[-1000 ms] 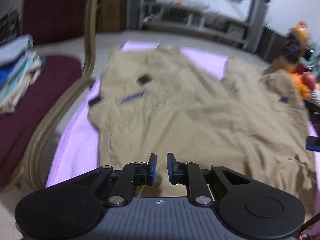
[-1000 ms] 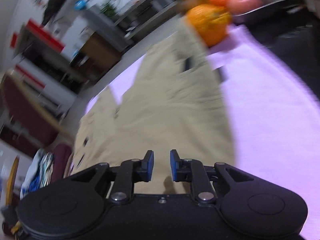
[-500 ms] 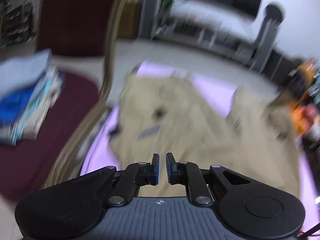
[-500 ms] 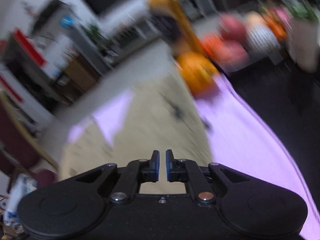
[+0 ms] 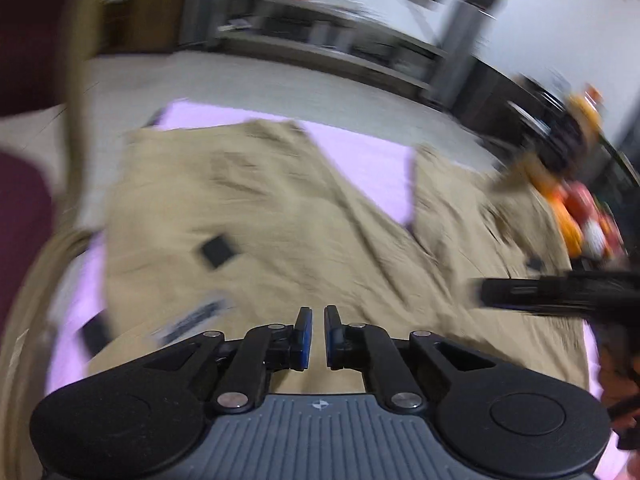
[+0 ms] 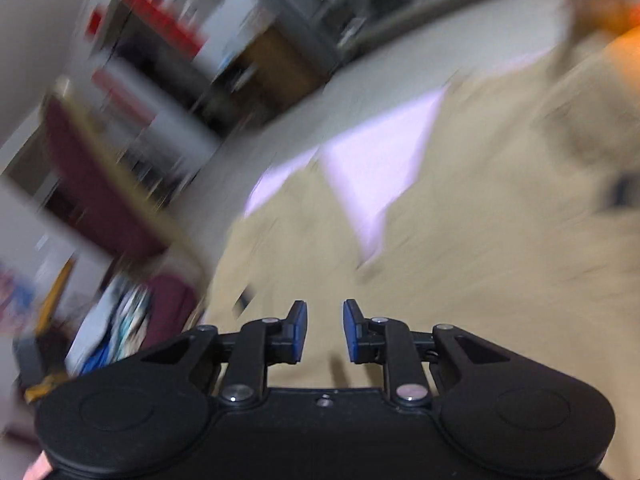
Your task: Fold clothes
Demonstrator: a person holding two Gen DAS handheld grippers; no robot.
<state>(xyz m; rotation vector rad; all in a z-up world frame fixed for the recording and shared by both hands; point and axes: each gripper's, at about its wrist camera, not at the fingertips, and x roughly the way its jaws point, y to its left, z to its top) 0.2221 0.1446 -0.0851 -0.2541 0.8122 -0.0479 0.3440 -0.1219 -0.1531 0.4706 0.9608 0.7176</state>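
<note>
Khaki trousers (image 5: 280, 220) lie spread flat on a lilac table cover (image 5: 368, 160), both legs pointing away from me, with black patches on the left leg. My left gripper (image 5: 318, 332) hovers over the waist end, its jaws almost together with only a slit between them and nothing held. In the right wrist view the trousers (image 6: 480, 260) fill the lower right, heavily blurred. My right gripper (image 6: 325, 330) is above the cloth, partly open and empty. It also shows as a dark blurred bar (image 5: 560, 292) at the right of the left wrist view.
A maroon chair with a gold frame (image 5: 24, 220) stands close to the table's left edge. A stack of folded clothes (image 6: 116, 328) rests on its seat. Orange toys (image 5: 576, 216) crowd the far right corner. Grey shelves (image 5: 320, 28) line the back wall.
Both grippers have swung over the trousers, blurring the views. The right jaws have opened from nearly shut. The right gripper has entered the left wrist view.
</note>
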